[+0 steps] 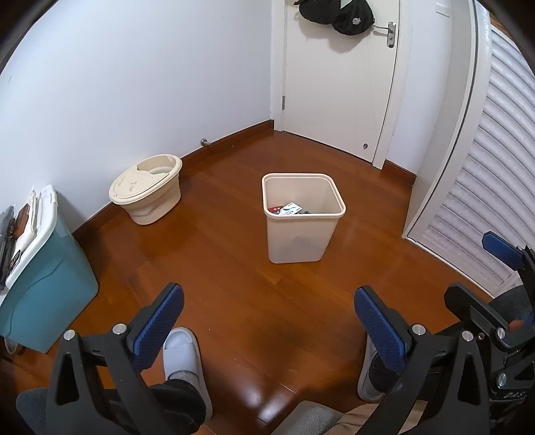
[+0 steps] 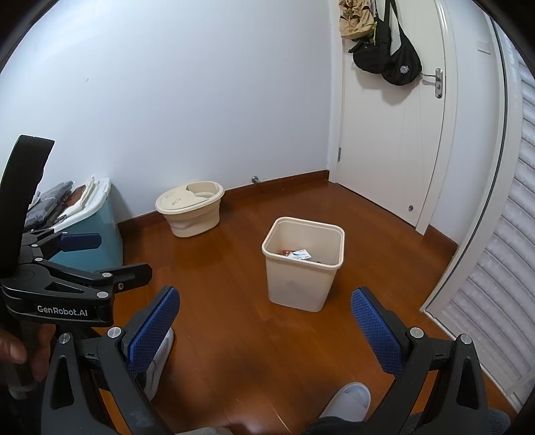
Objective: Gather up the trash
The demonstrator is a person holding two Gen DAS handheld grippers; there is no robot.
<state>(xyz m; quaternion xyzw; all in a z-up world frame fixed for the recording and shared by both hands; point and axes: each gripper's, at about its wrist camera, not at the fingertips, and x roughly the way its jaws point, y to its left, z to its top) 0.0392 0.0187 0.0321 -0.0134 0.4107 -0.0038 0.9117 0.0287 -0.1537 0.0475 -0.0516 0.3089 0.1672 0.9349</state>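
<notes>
While both jaws gape empty, left gripper [image 2: 100, 254] reads "GenRobot.AI"; bin [image 1: 302, 217] holds printed packets.

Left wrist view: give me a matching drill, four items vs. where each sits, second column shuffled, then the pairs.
Items
1. bin
2. bucket
3. blue box
4. black bags

Places
A. hanging on the door
B. far left by the wall, things stacked on its white lid
C. mid-floor, some trash inside
D. on the floor against the left wall, near the corner

Pairs: 1-C, 2-D, 3-B, 4-A
</notes>
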